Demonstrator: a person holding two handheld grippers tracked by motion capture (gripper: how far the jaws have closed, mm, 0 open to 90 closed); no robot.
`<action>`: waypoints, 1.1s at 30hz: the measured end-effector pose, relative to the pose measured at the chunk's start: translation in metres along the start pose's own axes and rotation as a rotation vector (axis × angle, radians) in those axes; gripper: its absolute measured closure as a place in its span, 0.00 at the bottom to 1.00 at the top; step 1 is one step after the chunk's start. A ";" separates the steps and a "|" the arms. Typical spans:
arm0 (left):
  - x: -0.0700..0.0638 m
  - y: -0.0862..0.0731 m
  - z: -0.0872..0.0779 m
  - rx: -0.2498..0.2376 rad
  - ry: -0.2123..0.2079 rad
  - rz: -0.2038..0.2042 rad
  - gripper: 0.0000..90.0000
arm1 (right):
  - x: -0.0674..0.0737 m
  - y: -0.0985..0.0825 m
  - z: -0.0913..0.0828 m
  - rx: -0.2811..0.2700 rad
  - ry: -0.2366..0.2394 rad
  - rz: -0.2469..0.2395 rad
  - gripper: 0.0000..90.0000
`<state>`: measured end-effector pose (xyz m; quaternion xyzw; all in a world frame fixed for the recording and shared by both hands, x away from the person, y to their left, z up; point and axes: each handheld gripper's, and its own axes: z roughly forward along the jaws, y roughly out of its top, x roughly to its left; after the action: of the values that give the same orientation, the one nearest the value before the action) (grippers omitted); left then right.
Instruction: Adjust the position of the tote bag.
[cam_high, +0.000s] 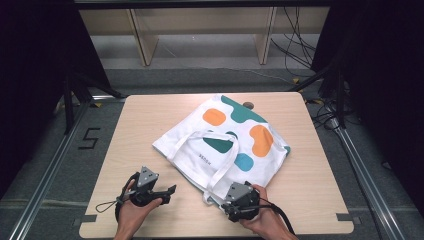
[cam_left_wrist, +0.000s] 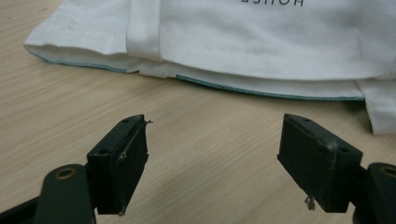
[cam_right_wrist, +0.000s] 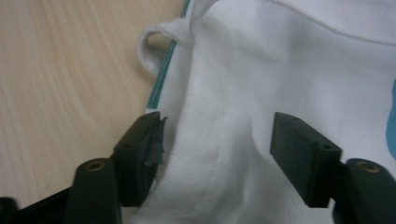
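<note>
A white tote bag (cam_high: 225, 137) with orange, teal and blue blobs lies flat in the middle of the table, its two straps (cam_high: 200, 145) folded back over it. My left gripper (cam_high: 167, 194) is open over bare wood, a short way off the bag's hem (cam_left_wrist: 210, 79). My right gripper (cam_high: 227, 200) is open at the bag's near corner, and its jaws straddle a fold of white cloth (cam_right_wrist: 219, 140) beside the teal-edged seam (cam_right_wrist: 163, 70).
The light wooden table (cam_high: 310, 165) has bare wood left, right and near the front edge. A small brown round thing (cam_high: 248, 105) peeks out behind the bag. Black frame posts flank the table, and cables lie on the floor beyond.
</note>
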<state>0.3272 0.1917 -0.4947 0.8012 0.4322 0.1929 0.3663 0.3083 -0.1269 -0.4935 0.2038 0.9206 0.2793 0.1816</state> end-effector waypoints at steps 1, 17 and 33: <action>0.000 0.000 0.000 0.000 0.000 0.000 0.25 | 0.000 0.000 0.000 0.000 0.000 0.000 0.42; 0.004 -0.002 0.001 0.022 0.062 -0.015 0.24 | -0.053 -0.074 -0.058 0.015 -0.137 0.072 0.90; -0.002 0.011 0.040 0.061 0.136 0.080 0.26 | -0.070 -0.087 -0.069 -0.008 -0.157 0.104 0.91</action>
<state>0.3568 0.1694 -0.5127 0.8136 0.4293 0.2480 0.3036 0.3126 -0.2569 -0.4755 0.2719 0.8906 0.2750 0.2395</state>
